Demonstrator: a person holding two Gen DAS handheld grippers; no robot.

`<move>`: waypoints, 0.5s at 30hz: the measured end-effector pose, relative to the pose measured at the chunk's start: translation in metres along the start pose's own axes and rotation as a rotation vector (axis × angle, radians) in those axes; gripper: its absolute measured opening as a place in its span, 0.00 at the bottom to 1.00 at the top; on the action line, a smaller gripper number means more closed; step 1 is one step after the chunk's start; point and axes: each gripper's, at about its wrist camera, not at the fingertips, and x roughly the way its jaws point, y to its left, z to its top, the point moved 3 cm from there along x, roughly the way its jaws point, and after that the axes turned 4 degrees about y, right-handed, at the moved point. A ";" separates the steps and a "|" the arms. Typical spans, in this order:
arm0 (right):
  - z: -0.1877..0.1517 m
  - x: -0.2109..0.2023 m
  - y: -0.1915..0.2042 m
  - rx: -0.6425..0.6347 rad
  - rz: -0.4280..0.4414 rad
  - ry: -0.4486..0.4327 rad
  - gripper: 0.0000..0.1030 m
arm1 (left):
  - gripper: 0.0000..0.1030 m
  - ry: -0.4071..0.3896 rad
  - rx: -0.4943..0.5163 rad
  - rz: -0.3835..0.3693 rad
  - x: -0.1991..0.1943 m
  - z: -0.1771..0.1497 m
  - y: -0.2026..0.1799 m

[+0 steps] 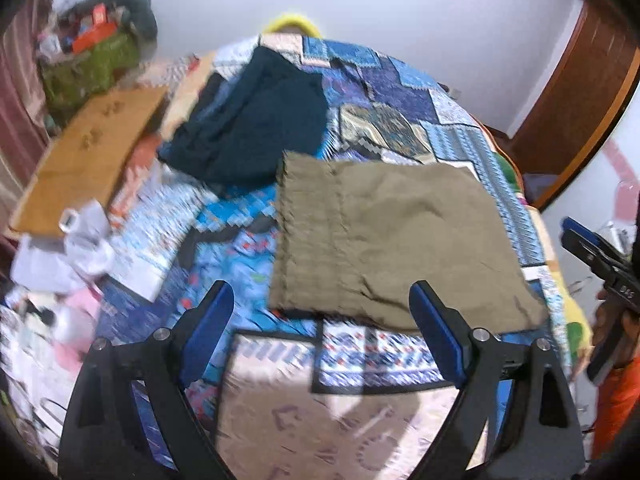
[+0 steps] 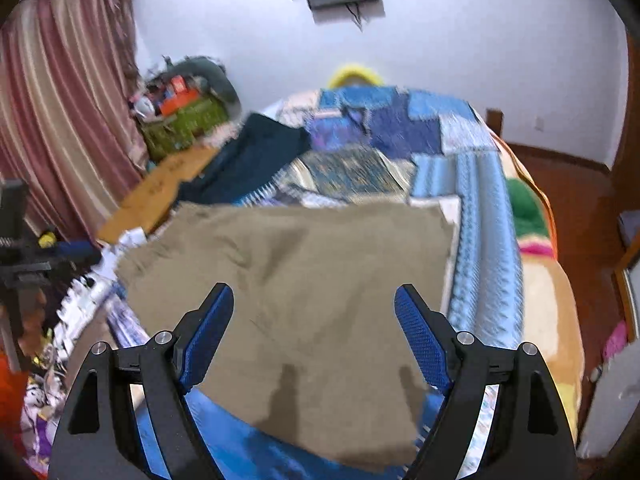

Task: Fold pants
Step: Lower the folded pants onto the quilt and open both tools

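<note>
While above the bed (image 1: 404, 92): we hold both claws spread, empty.
Left claw (image 1: 322, 298): open.
Right claw (image 2: 314, 300): open.
Pants (image 1: 392, 236): folded flat.

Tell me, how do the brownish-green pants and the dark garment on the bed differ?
The olive pants lie flat in a neat squarish fold; the dark garment sits rumpled in a loose heap. The olive pants are near the open grippers, close to the bed's near end; the dark garment lies farther back, toward the left side. The olive pants are light khaki-green, the dark garment deep navy-teal. Both rest on the patchwork quilt, with neither gripper holding them.
</note>
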 end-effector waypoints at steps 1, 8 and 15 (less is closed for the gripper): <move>0.000 0.003 0.006 -0.008 0.002 -0.007 0.79 | 0.87 0.014 -0.008 -0.017 0.004 -0.003 -0.001; -0.014 0.053 0.032 -0.043 0.011 0.066 0.79 | 0.87 0.119 -0.038 -0.129 0.028 -0.023 -0.014; -0.040 0.075 0.035 -0.087 -0.013 0.147 0.79 | 0.87 0.162 -0.051 -0.223 0.044 -0.025 -0.025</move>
